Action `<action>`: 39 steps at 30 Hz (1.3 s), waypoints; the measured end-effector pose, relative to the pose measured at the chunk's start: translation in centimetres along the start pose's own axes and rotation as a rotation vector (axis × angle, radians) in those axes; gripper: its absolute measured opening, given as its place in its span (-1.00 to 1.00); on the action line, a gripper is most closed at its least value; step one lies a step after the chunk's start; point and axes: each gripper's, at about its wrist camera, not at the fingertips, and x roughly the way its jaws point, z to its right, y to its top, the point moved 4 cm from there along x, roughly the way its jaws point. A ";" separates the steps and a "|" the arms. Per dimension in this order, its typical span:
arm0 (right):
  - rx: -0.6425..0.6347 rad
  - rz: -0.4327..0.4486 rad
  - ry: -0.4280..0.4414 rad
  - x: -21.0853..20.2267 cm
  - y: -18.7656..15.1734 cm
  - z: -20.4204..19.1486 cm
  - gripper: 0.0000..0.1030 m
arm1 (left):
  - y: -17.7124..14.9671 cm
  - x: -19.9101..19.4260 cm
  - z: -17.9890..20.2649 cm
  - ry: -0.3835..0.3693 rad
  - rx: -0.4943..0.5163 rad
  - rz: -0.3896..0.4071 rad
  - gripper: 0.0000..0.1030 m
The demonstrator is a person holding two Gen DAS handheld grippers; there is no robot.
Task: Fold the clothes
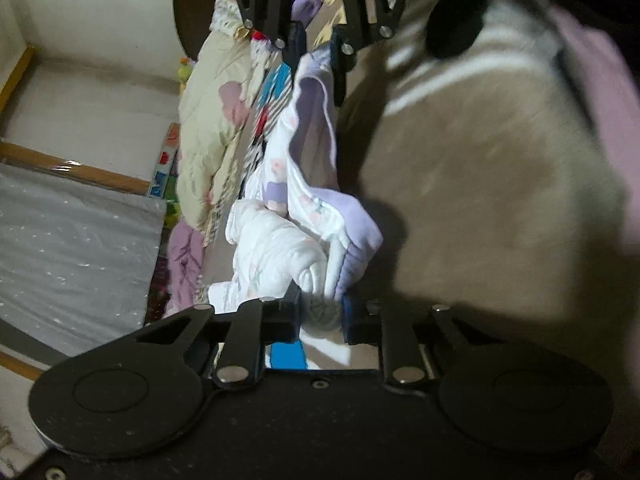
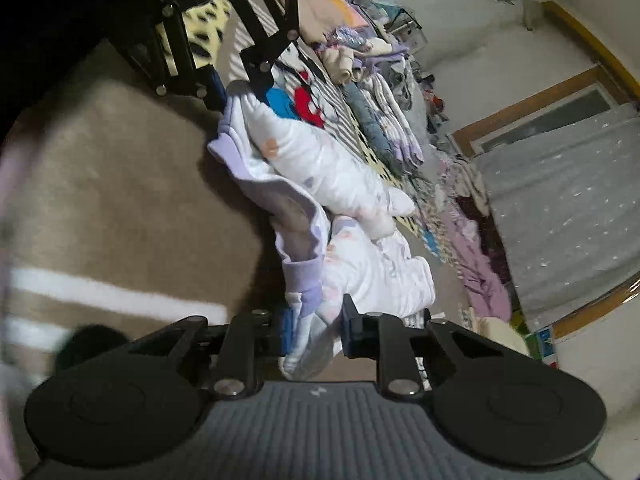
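Between both grippers: left gripper [image 1: 320, 316] clamps one end of white-and-lilac garment [image 1: 304, 184], right gripper [image 2: 314, 320] clamps the other. Garment hangs bunched over brown blanket [image 1: 480, 180]; clothes pile [image 2: 384, 120] lies beyond.

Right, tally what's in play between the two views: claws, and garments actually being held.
Claws: 2, the left claw and the right claw
Held garments: 1, the white and lavender garment, pinched at one end by each claw above the brown blanket
Total: 3
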 end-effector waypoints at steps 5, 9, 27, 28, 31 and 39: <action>0.022 -0.047 0.173 -5.1 1.4 0.4 -0.52 | 1.1 -4.7 -2.7 -0.221 -0.166 0.032 -0.65; 0.043 -0.081 0.312 -7.7 3.0 2.4 -0.51 | 1.5 -6.8 -4.1 -0.338 -0.200 0.058 -0.65; 0.616 -0.037 0.421 4.1 0.7 22.4 -0.48 | -9.3 5.6 -20.5 -0.465 -1.141 0.108 -0.62; 0.665 -0.044 0.429 5.1 0.0 23.0 -0.48 | -10.0 6.7 -20.8 -0.470 -1.187 0.108 -0.63; 0.841 -0.062 0.460 8.8 -2.4 24.4 -0.48 | -11.7 9.6 -21.4 -0.491 -1.300 0.109 -0.63; 1.155 -0.097 0.497 16.3 -7.7 23.6 -0.50 | -15.1 16.8 -19.5 -0.518 -1.515 0.003 -0.63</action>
